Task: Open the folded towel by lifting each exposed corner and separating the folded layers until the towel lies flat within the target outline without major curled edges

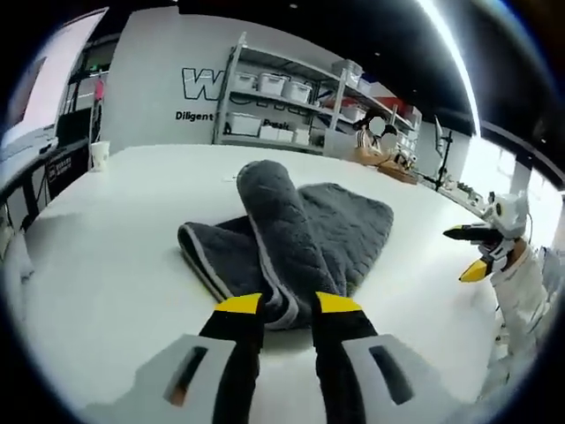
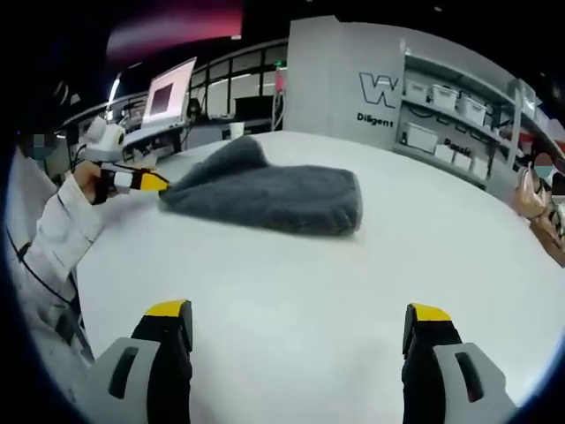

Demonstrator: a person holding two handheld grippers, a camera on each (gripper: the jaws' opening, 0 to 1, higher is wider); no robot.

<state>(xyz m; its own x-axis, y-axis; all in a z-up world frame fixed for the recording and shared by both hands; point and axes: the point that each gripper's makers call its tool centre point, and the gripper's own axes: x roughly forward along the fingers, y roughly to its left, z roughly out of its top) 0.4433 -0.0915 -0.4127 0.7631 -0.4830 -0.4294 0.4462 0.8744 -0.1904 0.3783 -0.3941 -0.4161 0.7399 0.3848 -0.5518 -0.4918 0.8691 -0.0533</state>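
A dark grey quilted towel (image 1: 327, 230) lies bunched on the white table (image 1: 115, 256). One fold rises in a hump (image 1: 265, 190) and runs down to my left gripper (image 1: 289, 305), whose yellow-tipped jaws are shut on the towel's pale-trimmed edge. In the right gripper view the towel (image 2: 274, 194) lies ahead as a low mound. The left gripper (image 2: 150, 183), held by a hand in a white sleeve, is at its left end. My right gripper (image 2: 298, 311) hangs open over bare table, well short of the towel. It also appears at the right of the left gripper view (image 1: 465, 253), jaws apart.
Metal shelves with white bins (image 1: 274, 88) stand behind the table's far edge. A paper cup (image 1: 100, 155) sits at the far left corner. A monitor (image 2: 172, 88) stands past the table's left side. A person (image 1: 380, 132) sits at the far right.
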